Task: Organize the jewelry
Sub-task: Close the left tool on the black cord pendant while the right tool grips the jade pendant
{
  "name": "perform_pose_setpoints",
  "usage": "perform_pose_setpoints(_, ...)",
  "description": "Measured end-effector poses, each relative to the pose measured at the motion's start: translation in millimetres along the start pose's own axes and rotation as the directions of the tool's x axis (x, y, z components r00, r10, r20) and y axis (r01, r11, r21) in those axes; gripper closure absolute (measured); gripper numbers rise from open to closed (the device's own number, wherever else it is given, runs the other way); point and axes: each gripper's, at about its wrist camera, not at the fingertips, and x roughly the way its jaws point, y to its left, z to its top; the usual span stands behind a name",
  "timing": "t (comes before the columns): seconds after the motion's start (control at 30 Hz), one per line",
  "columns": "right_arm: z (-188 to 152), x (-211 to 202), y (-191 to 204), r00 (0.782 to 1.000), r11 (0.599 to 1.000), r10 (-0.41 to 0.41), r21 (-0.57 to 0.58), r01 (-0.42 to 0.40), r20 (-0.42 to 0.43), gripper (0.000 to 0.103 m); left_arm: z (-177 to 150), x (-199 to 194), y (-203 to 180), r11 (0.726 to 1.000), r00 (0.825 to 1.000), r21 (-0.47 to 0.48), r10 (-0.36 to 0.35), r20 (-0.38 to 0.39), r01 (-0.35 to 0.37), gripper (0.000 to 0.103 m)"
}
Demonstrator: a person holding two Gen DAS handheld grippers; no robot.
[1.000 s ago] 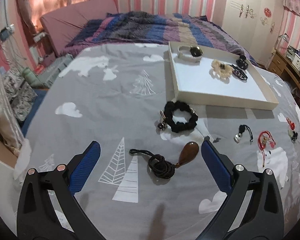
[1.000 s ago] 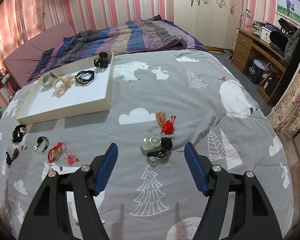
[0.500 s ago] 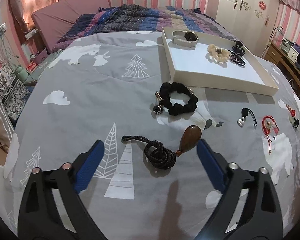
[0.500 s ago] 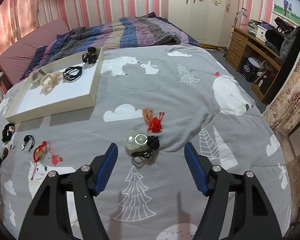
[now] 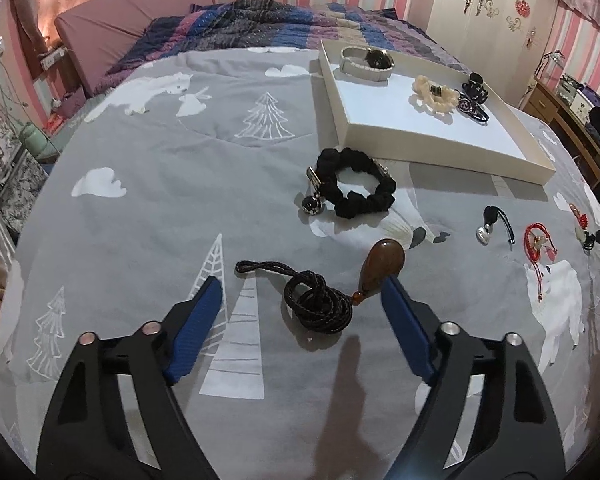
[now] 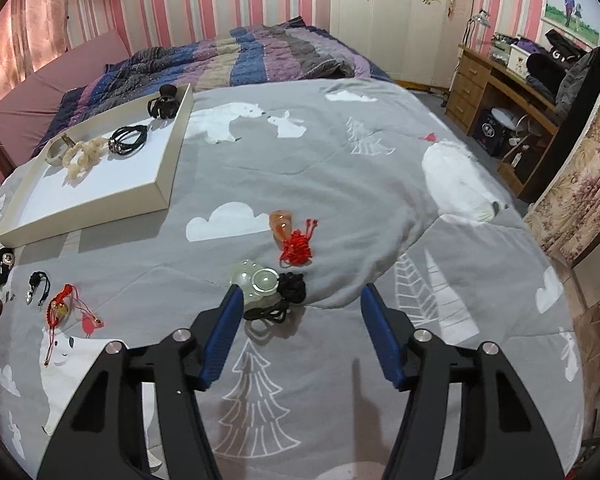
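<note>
Beside the tray (image 5: 360,130), grey quilt (image 5: 172,208) lies bare (leftward especially).

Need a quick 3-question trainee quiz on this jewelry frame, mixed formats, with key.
1. True or false: the brown pendant already lies in the tray.
2. What lies between the fingers of the right gripper? A) the jade pendant B) the black scrunchie C) a watch
3. Fill in: the left gripper brackets a coiled black ____.

Key
1. False: it lies on the bedspread, by the left gripper's right finger.
2. A. The jaws, just closing, do not yet press on it.
3. cord, tied to the brown pendant; these jaws have also just been closing, still clear of it.
</note>
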Motion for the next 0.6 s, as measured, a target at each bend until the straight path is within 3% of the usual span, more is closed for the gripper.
perform_pose_setpoints(0.07,0,6,2,1.000,1.000,0.003,-0.008,-0.003,-0.014,0.055,0,3,1,1.000,1.000,-0.002,-0.006,-0.006,0.006,0.028)
perform_pose_setpoints(0.33,-1,19,2,0.999,0.999,0.032,0.010,-0.032,-0.041,0.056,0,8,0,1.000,1.000,0.008,-0.007,-0.017,0.007,0.032)
perform_pose_setpoints(0.6,-2,24,2,0.998,0.999,0.041,0.011,-0.041,-0.042,0.059,0,13,0,1.000,0.999,0.013,-0.019,-0.033,0.020,0.047)
